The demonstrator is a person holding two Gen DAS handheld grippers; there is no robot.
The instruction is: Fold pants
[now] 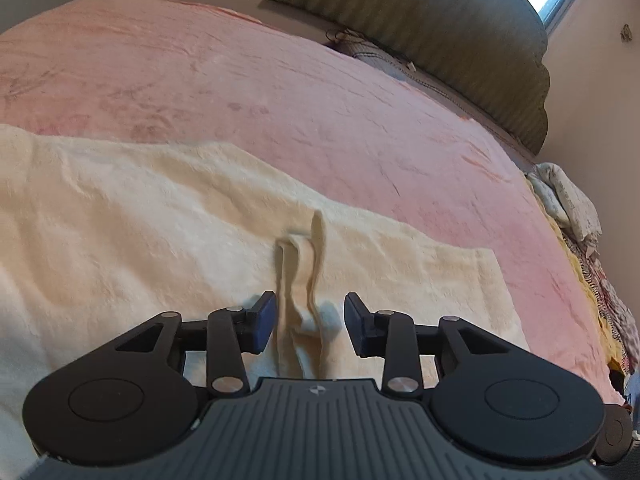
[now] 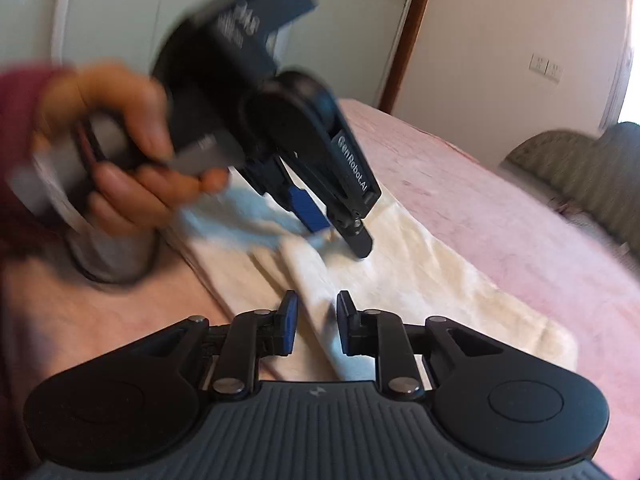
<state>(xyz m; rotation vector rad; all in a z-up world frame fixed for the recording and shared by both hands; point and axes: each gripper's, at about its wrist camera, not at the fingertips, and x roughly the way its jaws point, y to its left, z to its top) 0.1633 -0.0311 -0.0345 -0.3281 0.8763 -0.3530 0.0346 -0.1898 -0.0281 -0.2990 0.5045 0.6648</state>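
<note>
2 grippers, left (image 1: 310, 322) and right (image 2: 313, 325), jaws released, straddle raised ridges in cream fleecy pants (image 1: 140, 232).

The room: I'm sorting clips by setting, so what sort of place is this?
Most likely a bedroom: a wide bed under a pink blanket, a padded scalloped headboard against the wall, and cream pants spread on the bed.
</note>
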